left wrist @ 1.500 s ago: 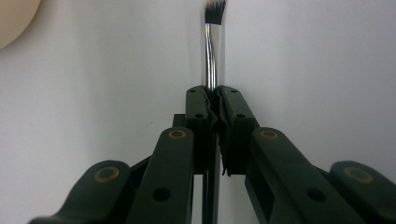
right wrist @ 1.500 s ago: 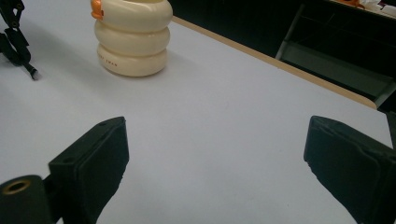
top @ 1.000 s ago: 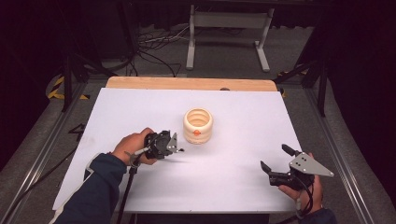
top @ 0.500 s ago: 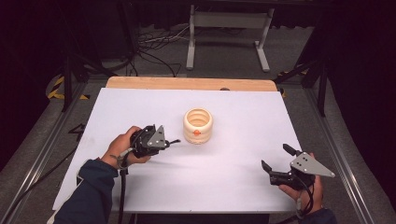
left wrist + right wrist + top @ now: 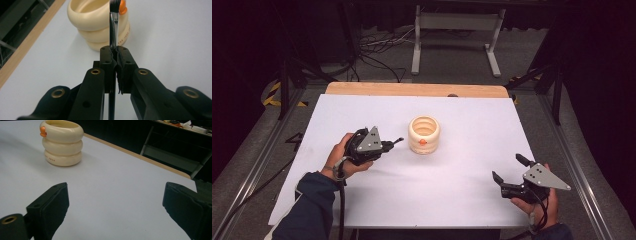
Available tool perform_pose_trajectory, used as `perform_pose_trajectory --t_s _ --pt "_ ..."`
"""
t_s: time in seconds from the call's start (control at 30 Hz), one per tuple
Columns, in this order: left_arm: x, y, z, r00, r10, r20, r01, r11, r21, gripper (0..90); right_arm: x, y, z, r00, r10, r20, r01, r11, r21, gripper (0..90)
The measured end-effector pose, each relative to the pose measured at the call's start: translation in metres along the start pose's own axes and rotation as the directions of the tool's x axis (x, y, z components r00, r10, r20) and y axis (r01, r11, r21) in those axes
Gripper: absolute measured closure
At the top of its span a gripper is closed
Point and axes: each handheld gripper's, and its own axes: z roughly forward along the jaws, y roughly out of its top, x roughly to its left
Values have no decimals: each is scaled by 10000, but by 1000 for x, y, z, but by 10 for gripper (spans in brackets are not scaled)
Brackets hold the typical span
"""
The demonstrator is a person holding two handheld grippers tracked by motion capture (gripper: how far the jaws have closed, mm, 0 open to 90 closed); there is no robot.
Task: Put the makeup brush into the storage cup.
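A small brush [image 5: 113,22] sits pinched in the left tongs [image 5: 114,53], bristles near the cream ribbed holder [image 5: 97,23] — the high view shows only a dark tip [image 5: 398,141]. The right tongs [image 5: 115,202] gape wide over the white worktop [image 5: 462,185], well apart.

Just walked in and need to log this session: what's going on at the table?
A person works at a white table with a gripper in each hand. The left gripper is shut on a thin brush, its bristle end pointing toward a cream ribbed cup with an orange spot, which stands upright mid-table. The brush is not in the cup. The right gripper rests near the table's front right, jaws wide open, holding nothing.
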Motion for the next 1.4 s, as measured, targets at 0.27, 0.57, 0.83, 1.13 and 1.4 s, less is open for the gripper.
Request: perform_pose_trajectory --t_s 0.27,0.57,0.83,1.13,1.4 --pt "5 0 -8 9983 -489 -302 458 9941 -978 838 1 0 0 10000 -19 10 19 10000 15 71" --pt "12 1 -15 9913 -1232 -463 1118 9738 -1981 838 1 0 1 10000 -29 11 29 10000 -6 70" --pt "15 5 -19 9864 -1565 -508 1378 9544 -2650 838 1 0 0 10000 -79 -19 79 10000 -18 70" --pt "17 18 -20 9820 -1800 -581 1492 9262 -3463 838 1 0 1 10000 -76 -15 76 10000 7 69" --pt "21 30 -15 9776 -2054 -455 1705 9002 -4008 838 1 0 1 10000 -28 -59 28 10000 -20 70"
